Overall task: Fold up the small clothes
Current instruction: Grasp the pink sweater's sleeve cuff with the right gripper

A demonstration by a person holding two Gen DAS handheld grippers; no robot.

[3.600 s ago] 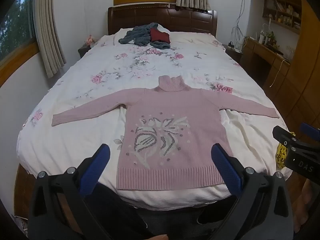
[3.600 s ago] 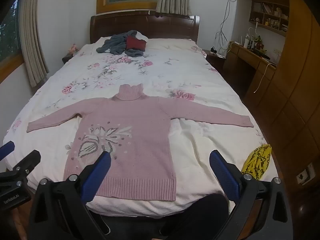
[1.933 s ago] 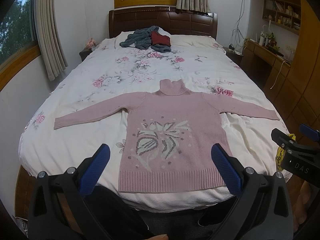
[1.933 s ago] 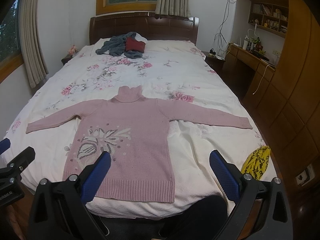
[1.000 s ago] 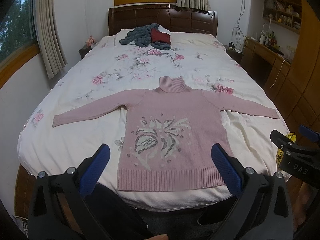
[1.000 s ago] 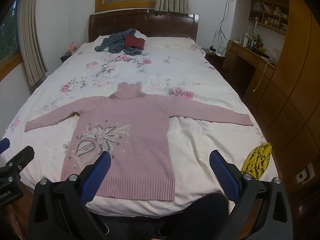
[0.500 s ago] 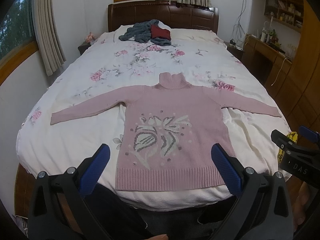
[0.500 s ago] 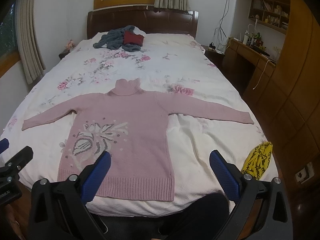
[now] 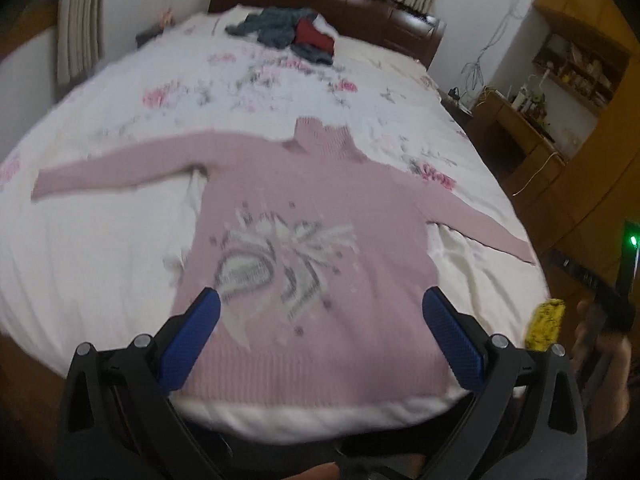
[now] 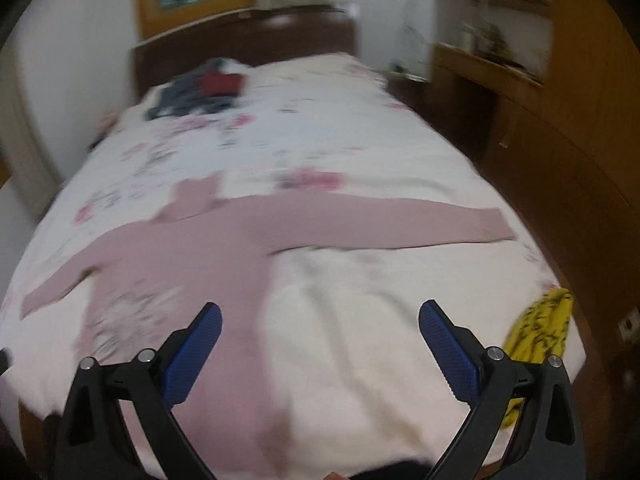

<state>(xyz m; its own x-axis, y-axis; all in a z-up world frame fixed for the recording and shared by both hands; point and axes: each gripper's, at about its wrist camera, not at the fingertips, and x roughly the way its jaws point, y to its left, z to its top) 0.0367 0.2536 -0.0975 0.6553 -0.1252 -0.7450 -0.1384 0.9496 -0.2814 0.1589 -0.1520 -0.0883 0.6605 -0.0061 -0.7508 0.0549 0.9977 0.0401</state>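
Open bedspread point(image 10: 360, 152) surrounds the flat pink sweater point(image 9: 320, 220), with only a clothes pile point(image 9: 288, 32) well apart near the headboard point(image 9: 360, 4).

Pink knit turtleneck sweater point(image 9: 320, 216) is lying flat and face up near the foot of the flowery white bedspread, both sleeves stretched straight out to the sides, ribbed hem toward the bed's near edge, with a grey-and-white flower design knitted on the chest.
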